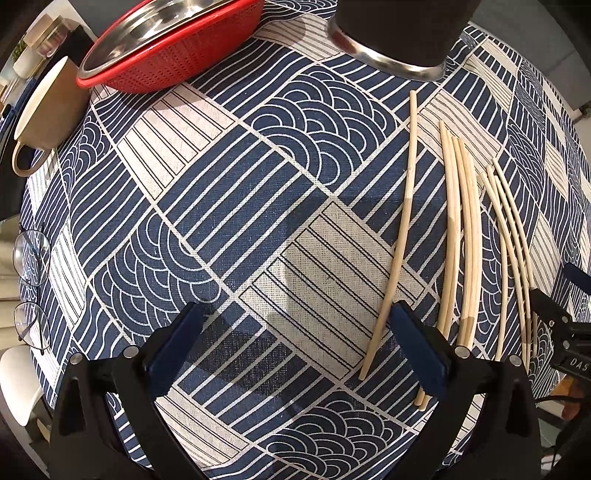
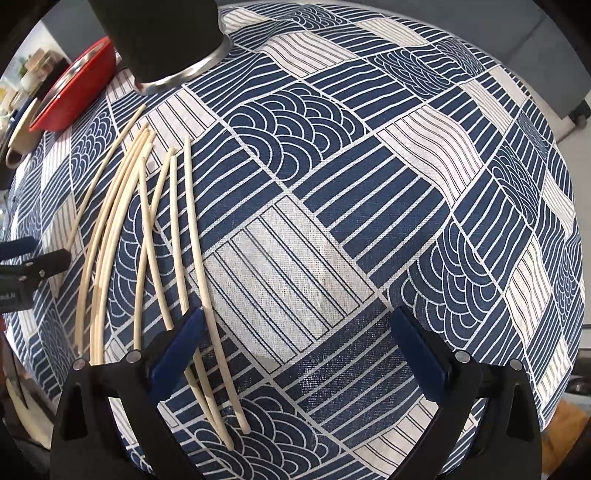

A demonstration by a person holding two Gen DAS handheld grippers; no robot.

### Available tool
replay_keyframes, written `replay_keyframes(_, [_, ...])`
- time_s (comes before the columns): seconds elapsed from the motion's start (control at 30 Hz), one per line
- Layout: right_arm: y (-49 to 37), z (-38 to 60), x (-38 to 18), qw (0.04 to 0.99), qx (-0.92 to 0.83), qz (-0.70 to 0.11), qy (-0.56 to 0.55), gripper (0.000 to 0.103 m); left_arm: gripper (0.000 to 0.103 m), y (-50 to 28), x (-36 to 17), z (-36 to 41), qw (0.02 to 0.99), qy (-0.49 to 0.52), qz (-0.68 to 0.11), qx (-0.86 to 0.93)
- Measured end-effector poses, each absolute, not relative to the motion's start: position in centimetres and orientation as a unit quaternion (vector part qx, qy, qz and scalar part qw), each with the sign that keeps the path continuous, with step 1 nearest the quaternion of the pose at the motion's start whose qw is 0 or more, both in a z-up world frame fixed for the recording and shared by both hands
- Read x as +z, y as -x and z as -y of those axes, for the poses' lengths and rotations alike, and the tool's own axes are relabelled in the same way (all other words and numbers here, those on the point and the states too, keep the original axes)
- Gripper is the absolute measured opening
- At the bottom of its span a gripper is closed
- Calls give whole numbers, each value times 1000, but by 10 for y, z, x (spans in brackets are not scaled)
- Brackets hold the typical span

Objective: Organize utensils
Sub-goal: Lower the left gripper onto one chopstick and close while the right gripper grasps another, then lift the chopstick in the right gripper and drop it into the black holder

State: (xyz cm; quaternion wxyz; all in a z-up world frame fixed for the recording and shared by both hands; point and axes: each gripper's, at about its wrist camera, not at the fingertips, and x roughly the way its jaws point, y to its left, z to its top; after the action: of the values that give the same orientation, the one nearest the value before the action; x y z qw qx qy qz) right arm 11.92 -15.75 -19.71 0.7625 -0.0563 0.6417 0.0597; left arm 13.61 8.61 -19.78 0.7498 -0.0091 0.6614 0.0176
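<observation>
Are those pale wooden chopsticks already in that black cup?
No. The pale wooden chopsticks lie loose on the patterned tablecloth, outside the black cup.

Bare tablecloth (image 1: 229,206) between red colander (image 1: 177,55), black holder (image 1: 399,33) and scattered chopsticks (image 1: 458,236).

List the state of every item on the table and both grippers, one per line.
Chopsticks: loose, lying flat on the tablecloth, none gripped.
Black holder: upright.
Red colander: upright, steel bowl nested inside.
Mug: upright.
Glasses: unfolded.
Left gripper: open, empty.
Right gripper: open, empty.
</observation>
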Motion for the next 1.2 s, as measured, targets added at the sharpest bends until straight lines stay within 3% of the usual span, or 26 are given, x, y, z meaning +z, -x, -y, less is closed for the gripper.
replay_keyframes(0.07, [-114,154,-196,762,60,-642,59,94,91,-123,-191,-75,756,2,-655,10])
replay_keyframes(0.1, [-113,153,-192,762,64,-642,61,90,81,-122,-188,-74,759,-4,-651,3])
replay_keyframes(0.13, [-110,151,-190,763,68,-639,64,80,74,-118,-182,-67,761,-9,-648,-5])
replay_keyframes(0.17, [-107,148,-186,765,74,-636,68,64,59,-117,-179,-63,763,-19,-646,-15])
replay_keyframes(0.2, [-106,146,-184,765,81,-634,73,56,45,-116,-177,-60,764,-25,-645,-23])
replay_keyframes(0.23, [-103,144,-181,765,88,-633,79,41,40,-115,-176,-55,764,-34,-644,-34])
replay_keyframes(0.37, [-99,140,-179,760,105,-635,93,10,13,-116,-176,-46,764,-43,-642,-51])
replay_keyframes(0.4, [-98,141,-179,760,104,-635,94,8,7,-115,-177,-44,763,-43,-643,-54])
replay_keyframes(0.87, [-85,197,-172,747,102,-657,0,4,5,-77,-179,-85,754,-4,-656,-40])
replay_keyframes(1.2, [-95,228,-136,763,107,-638,-4,4,5,-58,-157,-131,762,34,-646,-20])
